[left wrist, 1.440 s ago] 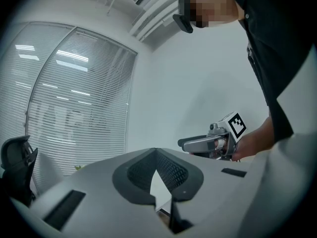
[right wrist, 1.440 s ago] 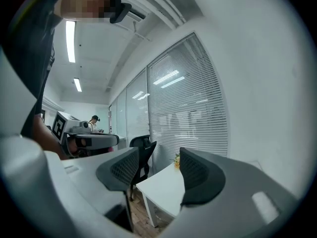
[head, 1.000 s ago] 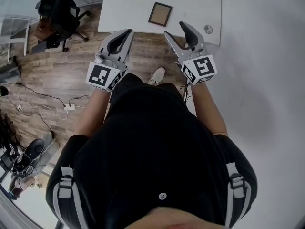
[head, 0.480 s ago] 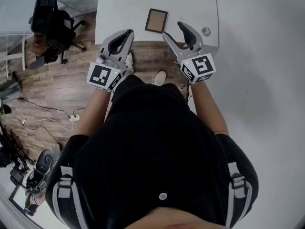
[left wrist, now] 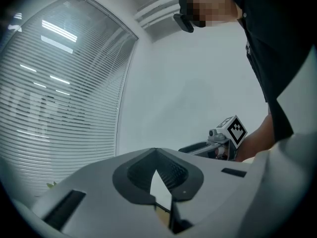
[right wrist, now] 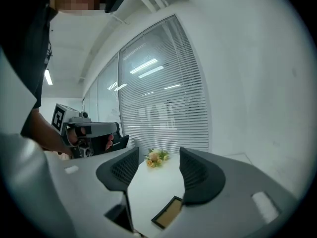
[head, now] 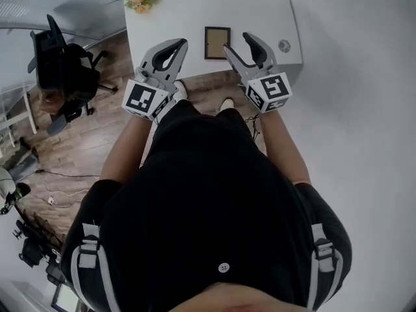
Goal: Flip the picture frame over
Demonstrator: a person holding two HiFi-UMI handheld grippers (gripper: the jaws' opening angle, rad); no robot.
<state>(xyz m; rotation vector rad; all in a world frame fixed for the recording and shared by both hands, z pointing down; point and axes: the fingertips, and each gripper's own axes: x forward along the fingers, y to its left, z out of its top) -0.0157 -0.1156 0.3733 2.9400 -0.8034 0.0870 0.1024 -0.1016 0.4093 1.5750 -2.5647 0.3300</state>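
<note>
Looking down in the head view, the picture frame point(head: 217, 42) lies flat near the front edge of the white table point(head: 195, 12). Bare top surrounds it, and the left gripper point(head: 180, 43) and right gripper point(head: 238, 43) sit either side.

Left gripper view: jaws closed tip to tip, empty.

Right gripper view: jaws wide apart and empty, the picture frame below the gap, flowers point(right wrist: 156, 157) well beyond.
</note>
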